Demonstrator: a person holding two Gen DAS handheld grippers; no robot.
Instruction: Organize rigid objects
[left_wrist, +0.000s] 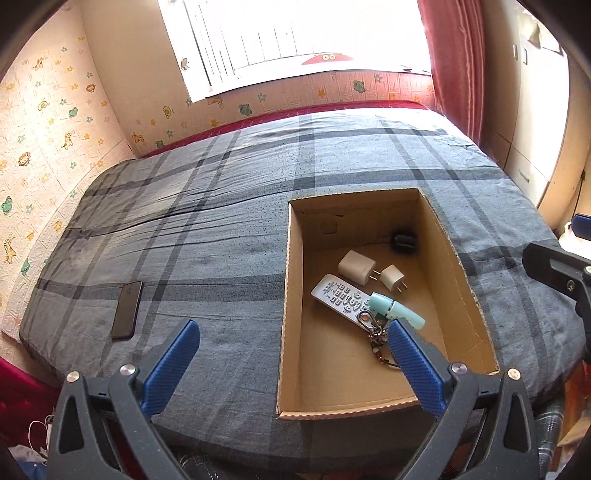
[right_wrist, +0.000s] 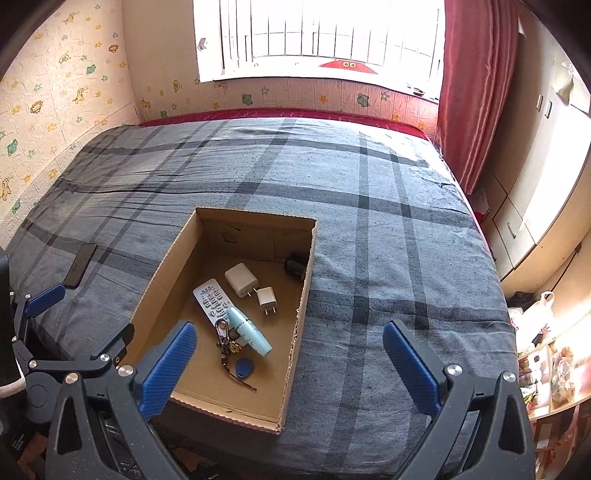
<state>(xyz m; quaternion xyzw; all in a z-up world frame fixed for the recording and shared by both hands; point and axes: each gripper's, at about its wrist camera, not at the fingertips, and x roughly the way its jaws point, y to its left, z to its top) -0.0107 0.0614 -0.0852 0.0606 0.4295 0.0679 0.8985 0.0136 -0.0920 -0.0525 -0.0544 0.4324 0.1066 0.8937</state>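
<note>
An open cardboard box (left_wrist: 291, 280) (right_wrist: 299, 325) lies on the bed. It holds a white remote (left_wrist: 336, 297) (right_wrist: 212, 297), two white chargers (left_wrist: 356, 267) (right_wrist: 240, 278), a mint tube (left_wrist: 395, 310) (right_wrist: 249, 330), a key bunch (left_wrist: 375, 332) (right_wrist: 227, 339) with a blue fob (right_wrist: 245, 368), and a small black object (left_wrist: 404, 242) (right_wrist: 295, 266). A dark phone (left_wrist: 126, 310) (right_wrist: 79, 269) lies on the bed left of the box. My left gripper (left_wrist: 291, 339) is open and empty, above the box's near left side. My right gripper (right_wrist: 288, 339) is open and empty over the box's near right edge.
The bed (left_wrist: 221, 221) (right_wrist: 388, 240) has a grey plaid cover. A patterned wall (left_wrist: 44, 129) runs along the left, a window (right_wrist: 321, 37) at the back, a red curtain (right_wrist: 476, 92) and a wardrobe (right_wrist: 546, 166) on the right. Cluttered shelves (right_wrist: 554, 362) stand at the near right.
</note>
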